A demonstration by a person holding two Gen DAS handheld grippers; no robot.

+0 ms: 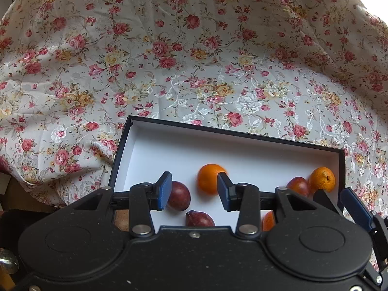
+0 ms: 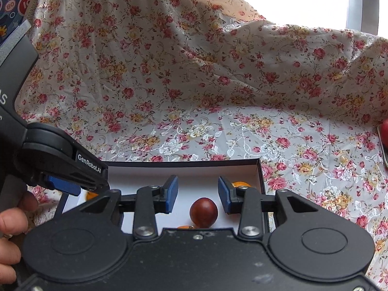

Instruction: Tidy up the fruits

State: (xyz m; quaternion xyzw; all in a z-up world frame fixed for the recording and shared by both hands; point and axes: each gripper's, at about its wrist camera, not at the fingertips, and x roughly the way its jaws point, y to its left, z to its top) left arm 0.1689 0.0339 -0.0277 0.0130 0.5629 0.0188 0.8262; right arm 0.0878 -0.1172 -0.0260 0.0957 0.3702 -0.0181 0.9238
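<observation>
A black box (image 1: 242, 134) with a white inside lies on the flowered cloth and holds several fruits. My left gripper (image 1: 194, 191) hovers over it, open, with nothing between its blue pads. Beneath it lie a dark red plum (image 1: 179, 196), an orange (image 1: 208, 178) and a second plum (image 1: 198, 219). Another plum (image 1: 298, 186) and orange (image 1: 322, 179) sit at the box's right end. My right gripper (image 2: 197, 194) is open over the same box (image 2: 260, 177), above a plum (image 2: 203, 212). An orange (image 2: 238, 184) peeks from behind its right pad.
Flowered cloth (image 1: 194, 60) covers the surface and rises in folds behind the box. The left gripper's body (image 2: 65, 169) and a person's hand (image 2: 12, 220) crowd the left of the right wrist view. A red fruit (image 2: 384, 131) sits at the far right edge.
</observation>
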